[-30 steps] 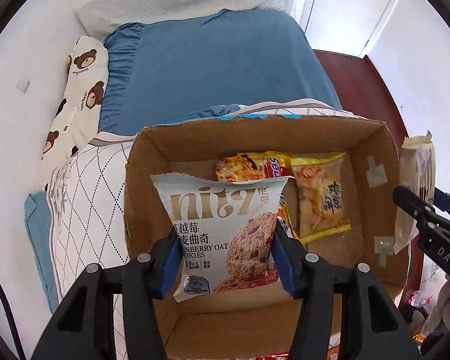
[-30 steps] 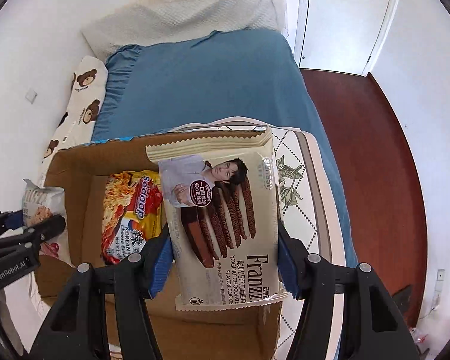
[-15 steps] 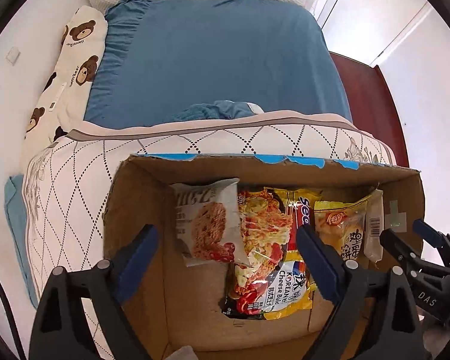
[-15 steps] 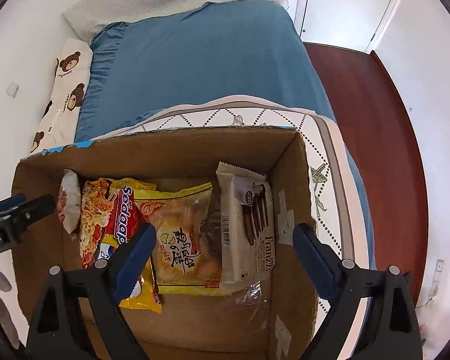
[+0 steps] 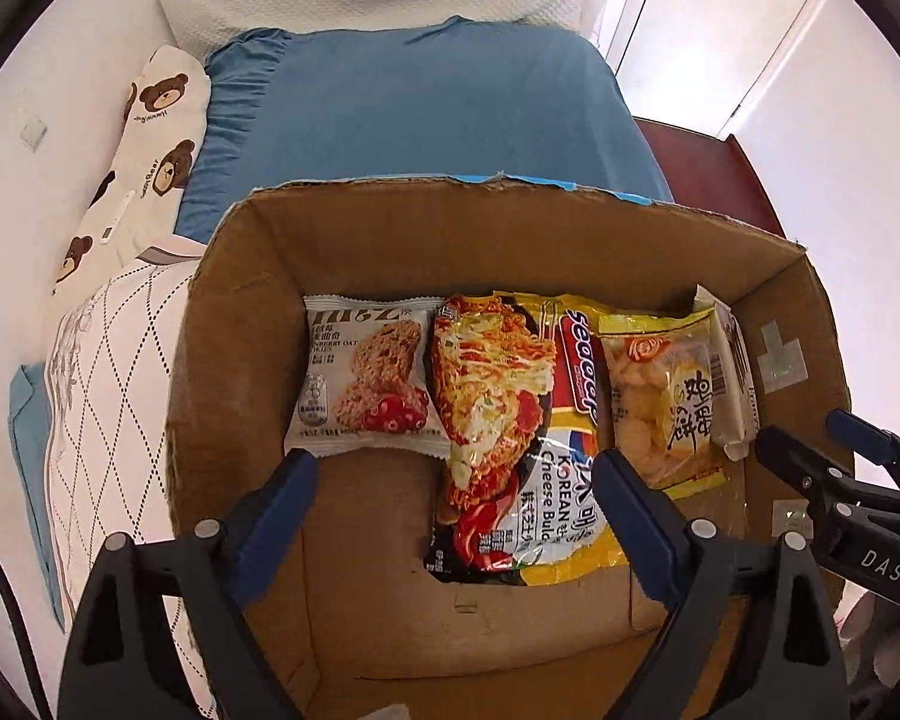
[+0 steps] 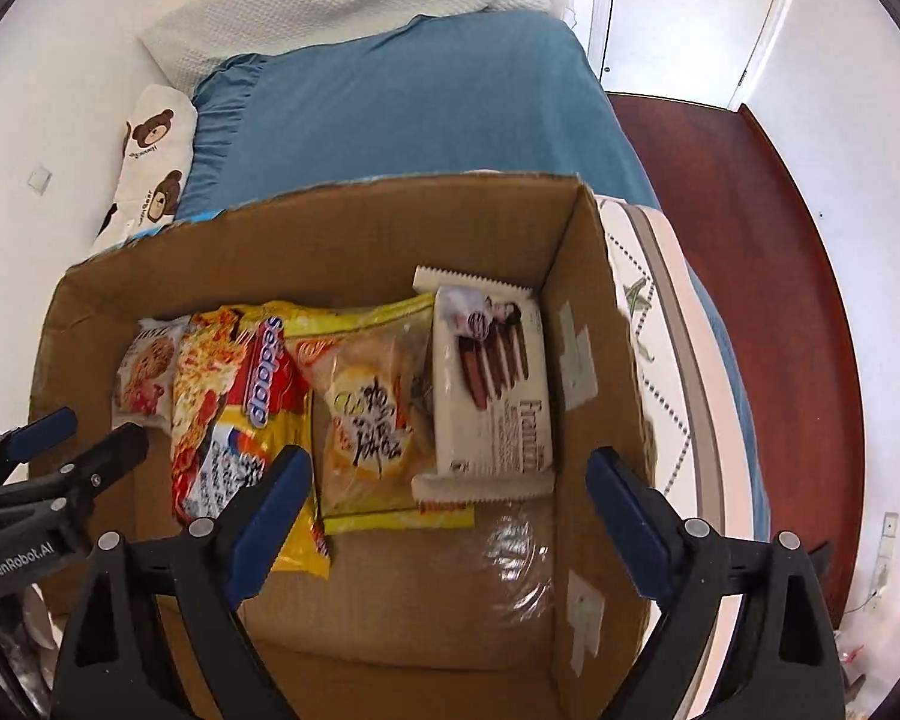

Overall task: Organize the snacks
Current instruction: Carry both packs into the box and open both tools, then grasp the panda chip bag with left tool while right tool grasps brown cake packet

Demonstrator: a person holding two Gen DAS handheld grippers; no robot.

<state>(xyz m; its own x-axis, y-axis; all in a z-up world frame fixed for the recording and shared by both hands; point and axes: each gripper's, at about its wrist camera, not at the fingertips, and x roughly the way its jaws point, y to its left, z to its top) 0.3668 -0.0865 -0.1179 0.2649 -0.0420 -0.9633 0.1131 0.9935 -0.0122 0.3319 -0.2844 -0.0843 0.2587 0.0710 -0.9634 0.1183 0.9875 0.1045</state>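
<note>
Hovering over box [image 5: 252, 324], we keep left claw [image 5: 453, 495] and right claw [image 6: 447, 492] wide, empty; dropping lower risks snagging noodles [image 5: 504, 420], crushing cookies [image 6: 492, 384].

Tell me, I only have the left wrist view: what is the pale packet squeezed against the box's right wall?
Observer: In the right wrist view it is a Franzzi chocolate cookie pack, lying flat with its face up.
Operator: Does it overlap anything?
Observer: Its left edge lies over the clear yellow biscuit bag.
Operator: Is the right tool holding anything?
Observer: No, the right tool is open and empty above the cardboard box.
</note>
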